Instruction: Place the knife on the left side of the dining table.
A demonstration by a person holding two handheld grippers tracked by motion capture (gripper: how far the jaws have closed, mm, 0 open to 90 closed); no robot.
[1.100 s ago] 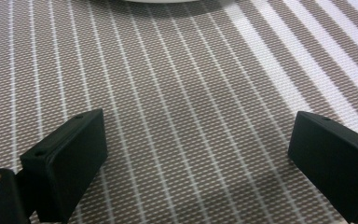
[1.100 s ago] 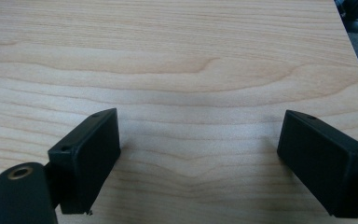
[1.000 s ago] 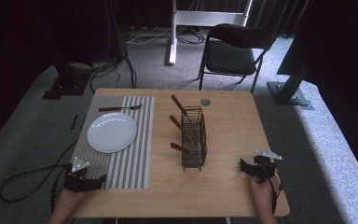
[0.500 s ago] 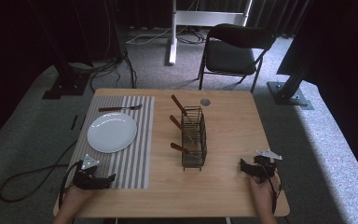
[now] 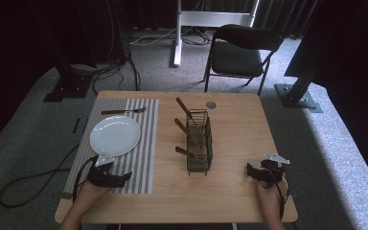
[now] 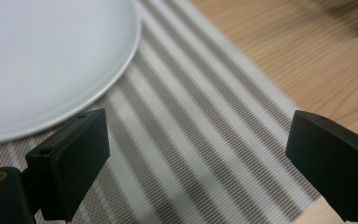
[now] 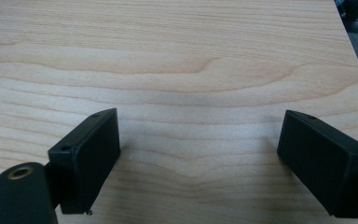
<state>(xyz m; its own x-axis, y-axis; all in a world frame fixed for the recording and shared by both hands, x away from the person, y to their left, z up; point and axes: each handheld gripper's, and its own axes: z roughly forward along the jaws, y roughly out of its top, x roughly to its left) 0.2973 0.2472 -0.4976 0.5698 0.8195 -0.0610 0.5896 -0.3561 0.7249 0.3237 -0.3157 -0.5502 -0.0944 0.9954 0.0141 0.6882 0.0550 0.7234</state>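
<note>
My left gripper (image 5: 124,178) rests low over the near end of a grey-and-white striped placemat (image 5: 143,143) and points right, held by a hand. In the left gripper view its jaws (image 6: 198,135) stand wide open over the placemat (image 6: 205,116) with nothing between them. The rim of a white plate (image 6: 51,60) lies just beyond the left jaw. My right gripper (image 5: 250,171) sits on bare wood near the table's front right, and the right gripper view shows it (image 7: 200,128) open and empty. A white plate (image 5: 115,135) lies on the placemat, with a fork (image 5: 124,111) beyond it.
A black wire basket (image 5: 199,141) stands mid-table with three wood-handled utensils (image 5: 184,109) sticking out to the left. A small round grommet (image 5: 211,104) sits near the far edge. A black chair (image 5: 242,52) stands behind the table. Cables trail on the floor at left.
My left gripper has slid right from the table's front left edge onto the near end of the placemat. The right gripper has stayed still.
</note>
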